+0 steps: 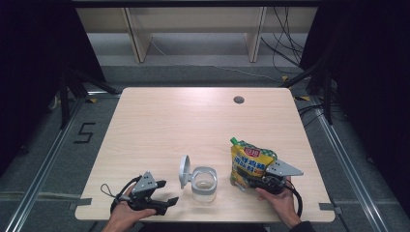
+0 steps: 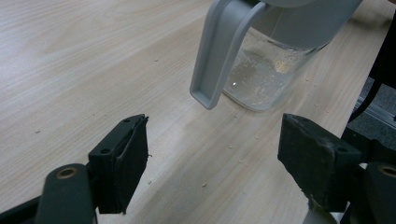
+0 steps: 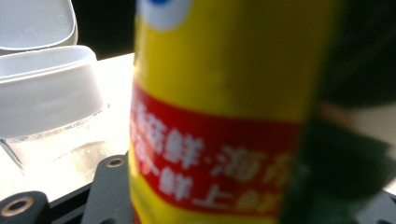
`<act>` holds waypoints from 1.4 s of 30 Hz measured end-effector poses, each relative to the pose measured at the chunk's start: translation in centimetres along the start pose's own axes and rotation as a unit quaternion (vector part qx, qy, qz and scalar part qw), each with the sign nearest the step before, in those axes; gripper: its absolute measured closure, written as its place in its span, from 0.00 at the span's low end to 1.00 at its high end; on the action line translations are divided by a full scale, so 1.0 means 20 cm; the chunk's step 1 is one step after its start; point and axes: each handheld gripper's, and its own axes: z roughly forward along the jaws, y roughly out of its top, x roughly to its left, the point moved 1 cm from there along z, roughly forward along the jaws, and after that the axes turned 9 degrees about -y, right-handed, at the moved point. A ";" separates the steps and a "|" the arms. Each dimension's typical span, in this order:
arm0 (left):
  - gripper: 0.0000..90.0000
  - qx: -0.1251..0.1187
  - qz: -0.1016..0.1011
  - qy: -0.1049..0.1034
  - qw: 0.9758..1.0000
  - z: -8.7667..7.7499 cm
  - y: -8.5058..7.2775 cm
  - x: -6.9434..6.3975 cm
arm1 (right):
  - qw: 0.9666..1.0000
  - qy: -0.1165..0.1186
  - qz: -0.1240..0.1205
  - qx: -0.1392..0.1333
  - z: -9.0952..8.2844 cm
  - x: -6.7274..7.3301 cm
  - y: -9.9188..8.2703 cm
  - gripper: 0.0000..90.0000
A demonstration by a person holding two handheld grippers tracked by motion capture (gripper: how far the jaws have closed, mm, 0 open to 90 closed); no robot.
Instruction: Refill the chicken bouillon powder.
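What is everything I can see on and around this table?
Table: one, light wood, centre of the high view.
Jar: one, clear glass with a grey collar, near front edge, between the grippers.
Lid: one, grey, flipped open on the jar's left side.
Pouch: one, yellow with red band and green spout, standing right of the jar.
Crumbs: several, pale, scattered on the table by the jar.
Cables: several, black, on the floor behind the table.
Left gripper: one, black, jaws open, left of the jar.
Right gripper: one, black, jaws around the pouch's base.
Hands: two, at the bottom edge.
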 end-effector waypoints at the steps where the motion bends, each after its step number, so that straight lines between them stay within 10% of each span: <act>1: 0.26 -0.005 0.000 -0.003 1.000 0.00 0.00 0.00 | 1.000 0.004 -0.003 0.000 0.00 0.00 0.00 0.50; 14: 0.26 -0.005 0.011 0.000 1.000 -0.01 0.01 0.00 | 1.000 0.001 -0.016 0.001 -0.03 0.03 0.04 0.55; 28: 0.26 -0.002 0.004 0.001 1.000 -0.01 0.00 0.01 | 0.994 -0.012 -0.107 -0.002 -0.16 0.07 0.15 0.55; 42: 0.26 -0.004 0.004 0.002 1.000 0.00 0.00 0.01 | 0.949 -0.074 -0.305 0.043 -0.24 0.19 0.24 0.55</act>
